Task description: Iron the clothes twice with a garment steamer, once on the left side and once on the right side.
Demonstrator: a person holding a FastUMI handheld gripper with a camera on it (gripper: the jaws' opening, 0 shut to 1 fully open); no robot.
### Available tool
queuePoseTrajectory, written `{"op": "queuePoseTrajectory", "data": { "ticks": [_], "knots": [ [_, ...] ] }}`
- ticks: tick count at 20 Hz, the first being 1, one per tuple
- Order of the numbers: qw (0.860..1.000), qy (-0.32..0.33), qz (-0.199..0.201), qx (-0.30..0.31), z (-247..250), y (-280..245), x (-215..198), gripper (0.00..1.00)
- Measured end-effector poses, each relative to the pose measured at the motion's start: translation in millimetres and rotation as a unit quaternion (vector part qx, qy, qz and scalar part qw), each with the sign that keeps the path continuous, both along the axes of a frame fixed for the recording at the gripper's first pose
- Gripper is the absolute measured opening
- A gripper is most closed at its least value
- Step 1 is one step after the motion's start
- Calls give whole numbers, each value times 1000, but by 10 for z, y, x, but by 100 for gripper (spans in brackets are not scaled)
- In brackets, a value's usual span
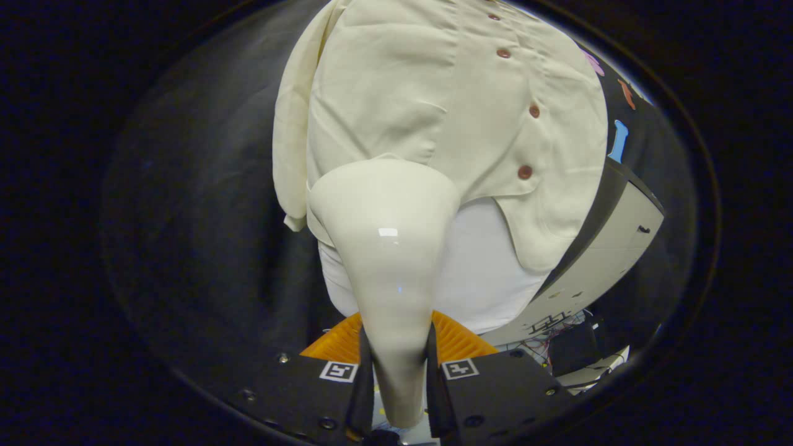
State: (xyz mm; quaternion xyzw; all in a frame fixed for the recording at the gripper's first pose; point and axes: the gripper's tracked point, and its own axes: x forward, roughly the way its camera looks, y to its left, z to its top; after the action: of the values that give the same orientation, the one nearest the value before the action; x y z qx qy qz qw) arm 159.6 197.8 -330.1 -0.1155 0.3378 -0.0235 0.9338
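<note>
A cream garment steamer [387, 248] stands up between my fingers, its narrow handle clamped by both and its wide head flaring out ahead. My gripper [399, 365] is shut on that handle. The steamer head lies against the lower left part of a cream button-up shirt [433, 93] that hangs straight ahead, with brown buttons [525, 172] running down its right half. A white undergarment [489, 266] shows below the shirt's hem, partly hidden by the steamer.
A white board with a dark edge [613, 241] leans behind the shirt's right side. Cables and dark boxes [570, 347] lie low to the right. Black cloth hangs to the left of the shirt.
</note>
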Motion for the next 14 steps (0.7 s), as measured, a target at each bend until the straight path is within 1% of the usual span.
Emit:
{"op": "queuePoseTrajectory", "data": {
  "ticks": [4,6,9,14],
  "knots": [
    [999,-36,-15,1,592,-174,-319,35],
    [998,-59,-28,5,930,-286,-399,35],
    [994,-97,-42,13,1445,-389,-439,35],
    [986,-156,-59,25,2155,-544,-342,35]
  ]
}}
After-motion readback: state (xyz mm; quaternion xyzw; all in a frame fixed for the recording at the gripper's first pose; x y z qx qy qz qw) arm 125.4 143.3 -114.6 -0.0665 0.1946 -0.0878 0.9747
